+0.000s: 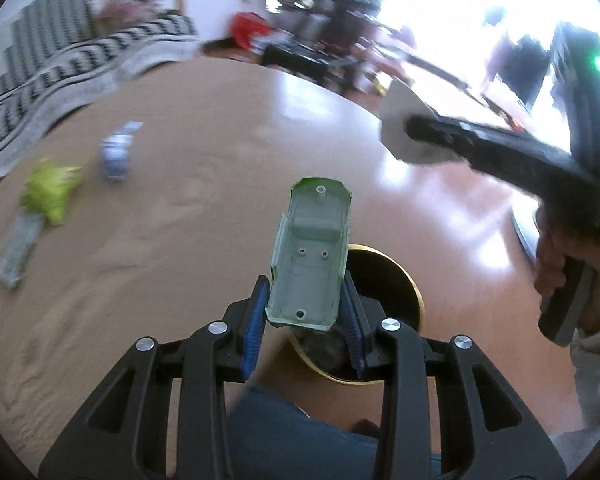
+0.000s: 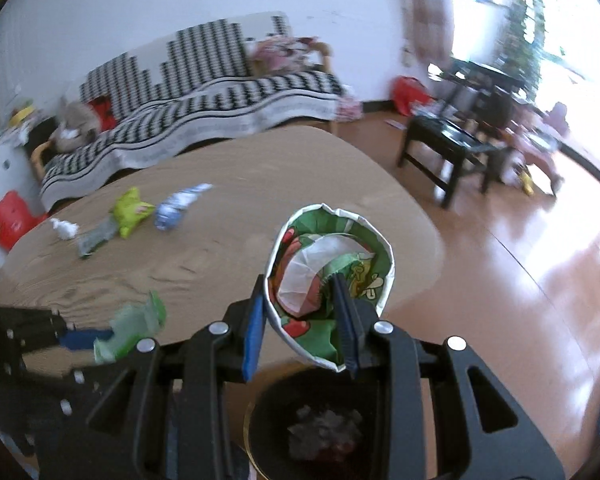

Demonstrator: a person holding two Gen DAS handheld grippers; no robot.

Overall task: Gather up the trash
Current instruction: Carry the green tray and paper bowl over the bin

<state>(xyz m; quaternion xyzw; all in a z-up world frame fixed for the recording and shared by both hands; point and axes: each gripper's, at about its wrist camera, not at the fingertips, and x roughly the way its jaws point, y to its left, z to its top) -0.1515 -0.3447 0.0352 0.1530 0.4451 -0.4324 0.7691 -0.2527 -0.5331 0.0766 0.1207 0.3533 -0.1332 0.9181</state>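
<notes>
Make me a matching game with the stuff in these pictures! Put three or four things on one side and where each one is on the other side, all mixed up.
Things:
1. pale green plastic toy shell
2. crumpled green-printed paper cup
3. lime-yellow crumpled wrapper
4. round black bin with a gold rim

Places:
A. lying on the wooden table
B. between the left gripper blue pads
C. on the floor beside the table
D. between the right gripper blue pads

Pairs: 1-B, 2-D, 3-A, 4-C

A striped sofa (image 2: 204,120) stands behind the wooden table (image 2: 228,184); a black stool (image 2: 444,148) stands on the floor.
</notes>
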